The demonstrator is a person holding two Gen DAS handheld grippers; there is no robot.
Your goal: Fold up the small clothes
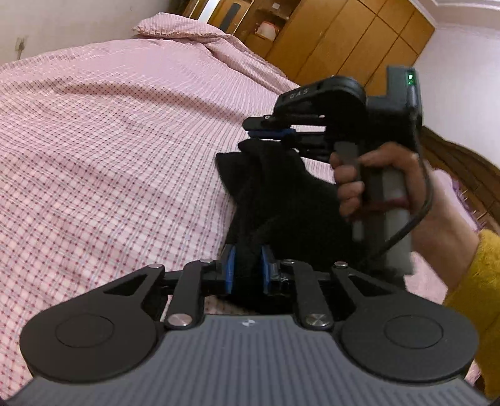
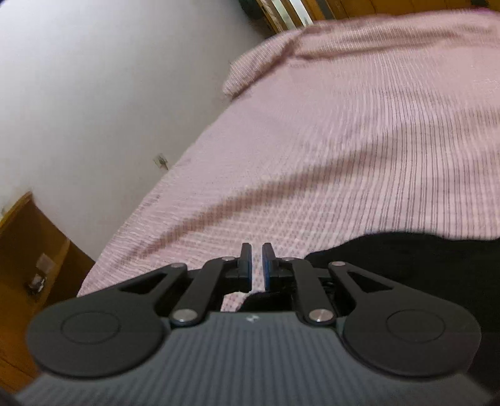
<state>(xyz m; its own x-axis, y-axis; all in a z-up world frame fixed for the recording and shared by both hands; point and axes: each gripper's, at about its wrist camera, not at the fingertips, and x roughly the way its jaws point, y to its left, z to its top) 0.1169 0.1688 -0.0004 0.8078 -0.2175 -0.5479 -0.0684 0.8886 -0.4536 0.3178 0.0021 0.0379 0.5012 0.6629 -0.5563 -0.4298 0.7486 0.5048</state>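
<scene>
In the left wrist view, the left claw [image 1: 247, 268] was clamped on a black garment [image 1: 281, 200], the dark cloth bunched between its blue pads [image 1: 229, 268]. The garment stretched away from it, lifted above the pink checked bed [image 1: 109, 140], to the right claw [image 1: 272, 134], which sat farther off and to the right. That claw's fingers lay close together with the top edge of the cloth pinched at them. A hand [image 1: 390, 187] gripped its handle, with a yellow sleeve [image 1: 478, 296] at the wrist. A pillow [image 1: 175, 26] lay at the far end of the bed, and wooden wardrobes [image 1: 343, 40] stood beyond it.

In the right wrist view, the picture was blurred. The right claw [image 2: 257, 265] showed its pads [image 2: 247, 265] nearly together, with a thin gap through which the bedcover showed; the black garment [image 2: 406, 259] lay low and to the right, partly under the claw's body, and the pinch itself could not be made out here. The bed [image 2: 343, 140] spread ahead, with a white wall [image 2: 93, 93] on the left and a wooden cabinet [image 2: 31, 250] at the near left.
</scene>
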